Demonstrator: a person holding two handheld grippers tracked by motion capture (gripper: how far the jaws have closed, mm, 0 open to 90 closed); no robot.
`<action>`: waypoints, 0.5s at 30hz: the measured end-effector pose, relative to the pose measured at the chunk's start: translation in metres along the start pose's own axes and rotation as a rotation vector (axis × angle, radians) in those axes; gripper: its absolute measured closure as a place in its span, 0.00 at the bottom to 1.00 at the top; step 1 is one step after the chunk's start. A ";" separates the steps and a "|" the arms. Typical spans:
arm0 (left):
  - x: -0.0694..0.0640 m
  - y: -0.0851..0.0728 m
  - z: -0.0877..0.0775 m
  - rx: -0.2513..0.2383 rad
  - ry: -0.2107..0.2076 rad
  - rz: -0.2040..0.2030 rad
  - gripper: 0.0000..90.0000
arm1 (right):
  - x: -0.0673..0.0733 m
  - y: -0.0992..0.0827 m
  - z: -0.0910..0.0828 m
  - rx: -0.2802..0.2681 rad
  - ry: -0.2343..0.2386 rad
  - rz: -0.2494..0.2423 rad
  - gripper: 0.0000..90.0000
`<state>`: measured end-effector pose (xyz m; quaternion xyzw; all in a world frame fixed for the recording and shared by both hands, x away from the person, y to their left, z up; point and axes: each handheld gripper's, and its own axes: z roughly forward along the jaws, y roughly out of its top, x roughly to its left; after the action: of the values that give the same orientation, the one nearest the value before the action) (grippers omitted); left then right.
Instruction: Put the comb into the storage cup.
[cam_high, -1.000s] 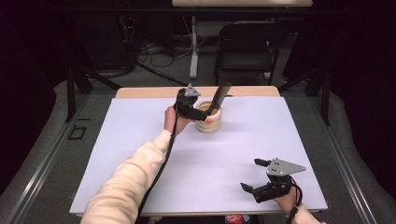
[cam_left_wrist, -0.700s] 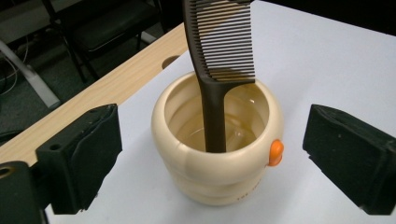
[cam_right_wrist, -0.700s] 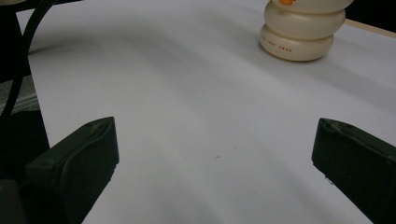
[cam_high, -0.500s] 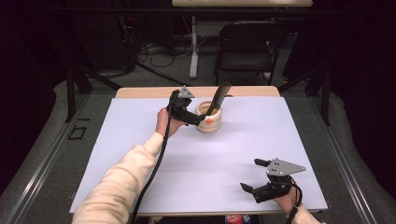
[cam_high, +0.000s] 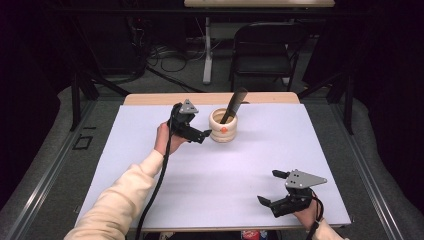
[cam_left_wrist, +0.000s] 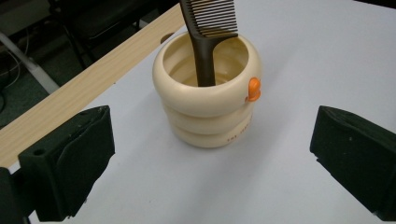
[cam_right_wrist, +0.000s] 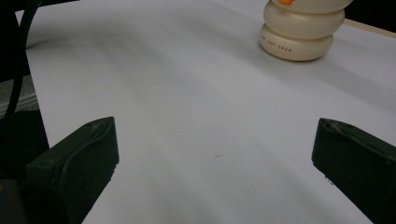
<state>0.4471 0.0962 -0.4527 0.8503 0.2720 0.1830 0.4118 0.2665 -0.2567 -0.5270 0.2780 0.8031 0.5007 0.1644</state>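
Left hand-held gripper (cam_high: 204, 134) hangs just beside the cream cup (cam_high: 223, 125), on the cup's left as the high view shows it, with its jaws spread wide and nothing between them. In the left gripper view the two black jaws stand far apart at the lower corners, and the cup sits between and beyond them, apart from both. The person's left hand (cam_high: 164, 137) wraps the gripper's body, a cream sleeve (cam_high: 116, 203) runs back to the near edge, and a black cable (cam_high: 156, 190) trails along the forearm.

The cup is built of three stacked rounded rings, with a small orange knob (cam_left_wrist: 253, 88) at its upper rim and faint lettering on the lowest ring. It stands upright on the white tabletop (cam_high: 215, 180), toward the far wooden edge (cam_high: 150, 98). A dark brown comb (cam_left_wrist: 205, 32) stands in the cup, handle down and teeth up, leaning against the rim.

Right hand-held gripper (cam_high: 274, 189) rests well apart from the cup, near the tabletop's near right corner, its jaws also wide apart and empty. The right gripper view shows the cup far off at the upper right, beyond bare white surface.

Behind the tabletop a black chair (cam_high: 265, 47) stands on the floor.
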 end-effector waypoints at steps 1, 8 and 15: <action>0.000 -0.002 -0.003 0.005 0.005 0.004 0.00 | 0.000 0.000 0.000 0.000 0.000 -0.002 0.00; 0.000 -0.017 -0.019 0.012 0.017 0.002 0.00 | 0.000 0.000 0.000 0.000 -0.001 -0.001 0.00; -0.007 -0.033 -0.034 0.003 0.031 0.005 0.00 | 0.000 0.000 0.000 0.002 -0.002 0.002 0.00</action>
<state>0.4133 0.1293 -0.4595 0.8488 0.2764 0.1966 0.4057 0.2670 -0.2567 -0.5273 0.2794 0.8032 0.4997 0.1646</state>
